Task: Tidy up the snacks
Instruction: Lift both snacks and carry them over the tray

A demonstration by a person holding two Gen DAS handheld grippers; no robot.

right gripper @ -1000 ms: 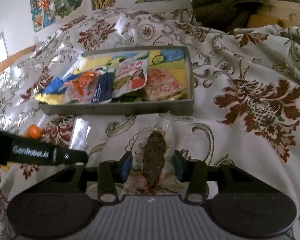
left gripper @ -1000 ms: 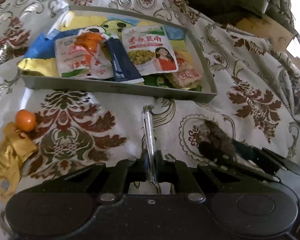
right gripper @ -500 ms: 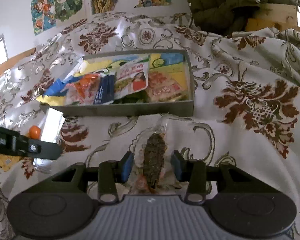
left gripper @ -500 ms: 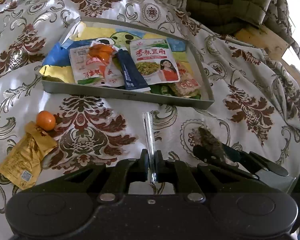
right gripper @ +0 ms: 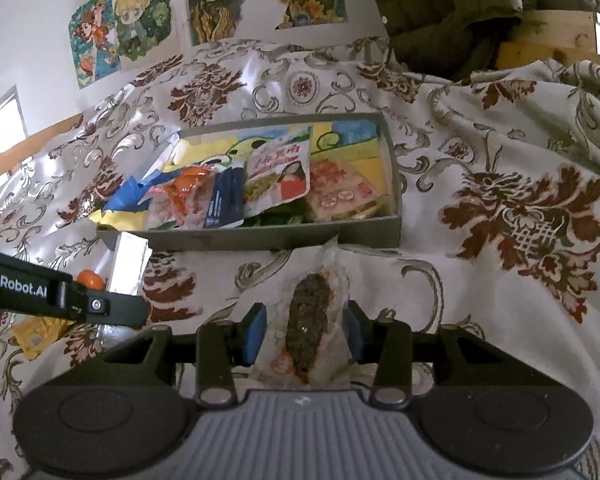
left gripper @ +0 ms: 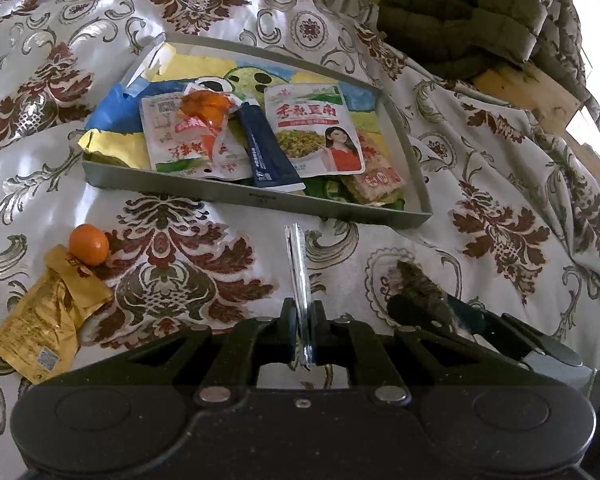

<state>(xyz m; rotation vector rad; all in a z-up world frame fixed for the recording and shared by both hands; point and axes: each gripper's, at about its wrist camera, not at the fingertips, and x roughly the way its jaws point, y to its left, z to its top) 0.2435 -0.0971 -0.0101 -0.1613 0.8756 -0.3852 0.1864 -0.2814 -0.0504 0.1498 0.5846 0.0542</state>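
Note:
My left gripper (left gripper: 302, 316) is shut on a thin silver packet (left gripper: 298, 264), held edge-on above the cloth in front of the grey tray (left gripper: 256, 198). The same packet shows in the right wrist view (right gripper: 130, 266). My right gripper (right gripper: 304, 326) is shut on a clear packet with a dark snack inside (right gripper: 310, 320), lifted just before the tray's near wall (right gripper: 260, 238). That dark snack and the right gripper also show in the left wrist view (left gripper: 420, 292). The tray holds several snack packets (left gripper: 316, 128).
A small orange (left gripper: 89, 245) and a yellow packet (left gripper: 48, 316) lie on the patterned cloth at the left. A dark quilted jacket (left gripper: 460, 12) and a wooden board (left gripper: 528, 92) are at the back right. Posters (right gripper: 124, 28) hang on the wall.
Both grippers have risen with their packets; the tray and cloth look farther below. The silver packet has moved up and nearer the tray's left corner in the right wrist view.

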